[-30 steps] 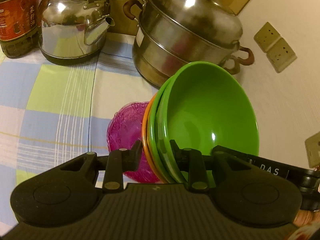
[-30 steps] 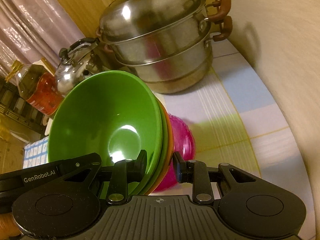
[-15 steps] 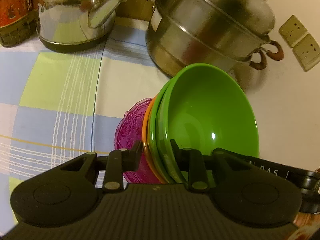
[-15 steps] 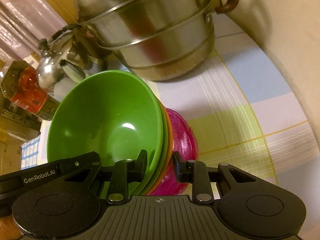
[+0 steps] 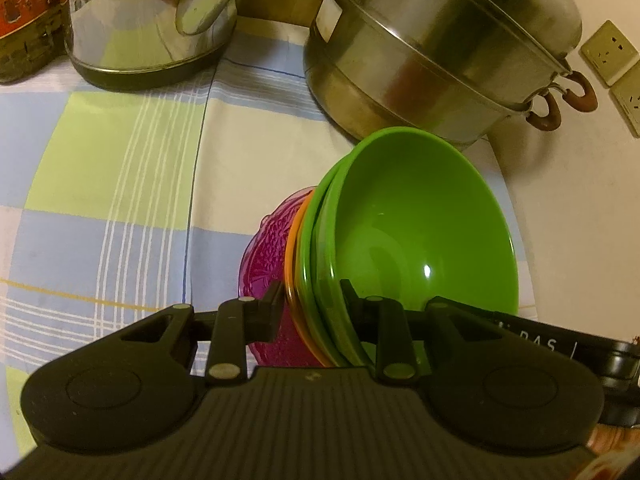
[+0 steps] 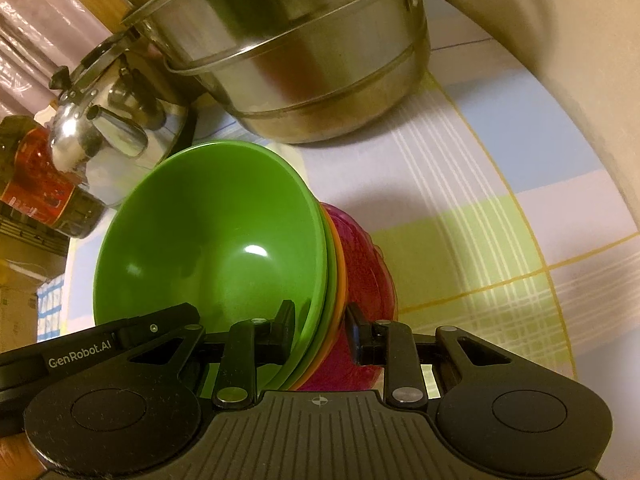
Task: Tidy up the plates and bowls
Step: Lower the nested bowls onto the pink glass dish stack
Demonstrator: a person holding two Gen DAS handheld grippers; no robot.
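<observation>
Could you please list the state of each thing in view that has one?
Left tool: shut on the bowl stack.
Right tool: shut on the bowl stack.
Bowl stack: nested, tilted, empty, gripped from both sides.
Steamer pot: tiers stacked.
Kettle: upright.

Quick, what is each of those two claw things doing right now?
Left gripper: closed on the rim of the stack of bowls.
Right gripper: closed on the opposite rim of that stack.

ahead of the gripper a tiered steel steamer pot with brown handles stands on the checked tablecloth. a shiny steel kettle sits beside it, then an oil bottle. wall sockets lie off right.
</observation>
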